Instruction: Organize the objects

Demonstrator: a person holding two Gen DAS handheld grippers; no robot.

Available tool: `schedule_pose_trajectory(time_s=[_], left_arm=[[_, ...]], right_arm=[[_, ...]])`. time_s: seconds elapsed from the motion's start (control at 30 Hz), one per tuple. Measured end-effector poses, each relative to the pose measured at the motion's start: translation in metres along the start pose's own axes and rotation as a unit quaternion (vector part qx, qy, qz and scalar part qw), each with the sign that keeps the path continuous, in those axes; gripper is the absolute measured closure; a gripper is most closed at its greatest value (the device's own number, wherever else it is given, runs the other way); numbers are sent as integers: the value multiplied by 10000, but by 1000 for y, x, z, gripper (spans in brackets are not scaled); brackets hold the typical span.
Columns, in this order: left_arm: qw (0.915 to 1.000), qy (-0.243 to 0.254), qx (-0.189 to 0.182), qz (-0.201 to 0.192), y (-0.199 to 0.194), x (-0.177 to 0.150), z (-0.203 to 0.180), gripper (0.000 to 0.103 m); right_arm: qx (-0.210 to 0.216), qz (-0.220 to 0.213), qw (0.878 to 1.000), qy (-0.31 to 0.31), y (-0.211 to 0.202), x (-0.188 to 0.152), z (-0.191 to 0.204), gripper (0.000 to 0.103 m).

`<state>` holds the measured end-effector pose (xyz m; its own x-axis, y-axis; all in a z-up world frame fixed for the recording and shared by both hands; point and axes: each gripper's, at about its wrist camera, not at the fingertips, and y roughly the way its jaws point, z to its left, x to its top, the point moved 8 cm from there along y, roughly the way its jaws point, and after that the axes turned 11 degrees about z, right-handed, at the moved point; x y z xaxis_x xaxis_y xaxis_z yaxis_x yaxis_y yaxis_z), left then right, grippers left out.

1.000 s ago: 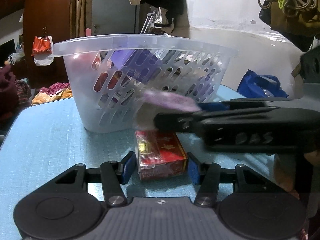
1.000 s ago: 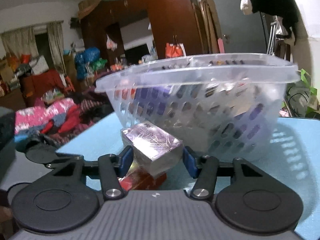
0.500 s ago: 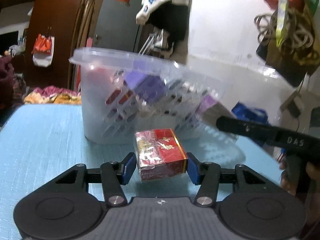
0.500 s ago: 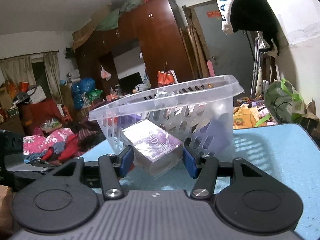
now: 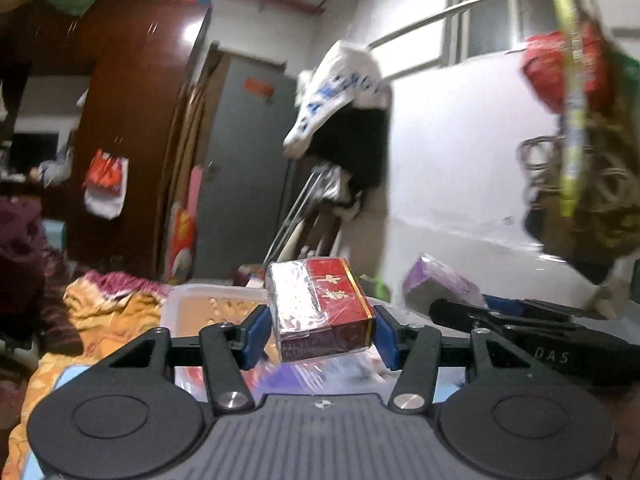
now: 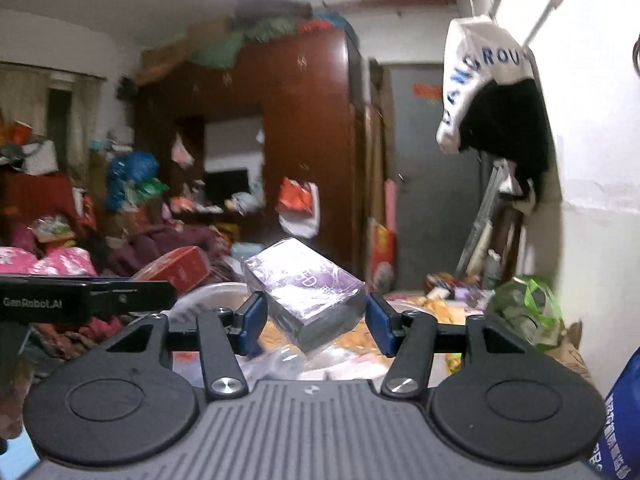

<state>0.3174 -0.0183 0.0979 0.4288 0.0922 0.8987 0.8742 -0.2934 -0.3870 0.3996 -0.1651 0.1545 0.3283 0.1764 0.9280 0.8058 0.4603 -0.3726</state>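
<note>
My left gripper (image 5: 320,330) is shut on a red box (image 5: 320,312) wrapped in clear film and holds it in the air over the clear plastic basket (image 5: 188,300), whose rim shows just below. My right gripper (image 6: 312,318) is shut on a purple box (image 6: 304,292), also lifted above the basket rim (image 6: 216,292). In the left wrist view the right gripper (image 5: 520,332) and its purple box (image 5: 440,284) sit to the right. In the right wrist view the left gripper (image 6: 80,300) and red box (image 6: 176,268) sit to the left.
Several packets lie inside the basket (image 5: 320,376). A white wall (image 5: 460,184) with hanging bags (image 5: 580,140) is on the right. A wooden wardrobe (image 6: 304,152), a grey door (image 5: 244,168) and piles of clothes (image 6: 60,256) stand behind. A blue bag (image 6: 624,420) is at the lower right.
Both grippers have risen with their boxes from table level beside the basket to above its rim. The left gripper closed on the red box and lifted it off the table.
</note>
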Motion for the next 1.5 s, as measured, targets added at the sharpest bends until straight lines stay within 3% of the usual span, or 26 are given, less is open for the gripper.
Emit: schedule_pose_trajectory(time_s=[0.03,0.07,0.1,0.17,0.23,0.33,0.43,0.53,0.7,0.9,1.5], left_arm=[[9998,-30,50,171,14,4,5,31],[9994,-73,113,319,27,5,10,17],[9987,-97,234,448,37,4,14,13],[9969,-68,552,558,50,1,23,12],[9960,27,729,512,51,-2,25,12],[9953,81,897,357,42,-5,27,0],[9931,142,1133,258,33,-6,24,0],[9884,142,1506,99,22,-6,22,0],[9888,198,1455,261,20,-3,15,0],[9890,170,1431,335,20,-9,18,0],[9883,453,1389,448,20,-26,-3,0]], right_arm=[[-22,43,10000,-23,11,2,-3,21],[-97,60,9999,-39,19,2,-5,9],[-223,27,9997,-60,25,2,-8,0],[-361,13,9993,-79,25,-4,-11,0],[-189,-6,9998,-31,18,-13,-13,0],[-48,122,9999,21,6,-24,-15,0],[-305,448,9985,-36,1,-31,-14,0],[-475,219,9984,-198,-9,-36,-12,0],[-741,-141,9971,7,-23,-38,-17,0],[-734,61,9973,80,-16,-39,-21,0],[-650,126,9977,133,-18,-52,-29,0]])
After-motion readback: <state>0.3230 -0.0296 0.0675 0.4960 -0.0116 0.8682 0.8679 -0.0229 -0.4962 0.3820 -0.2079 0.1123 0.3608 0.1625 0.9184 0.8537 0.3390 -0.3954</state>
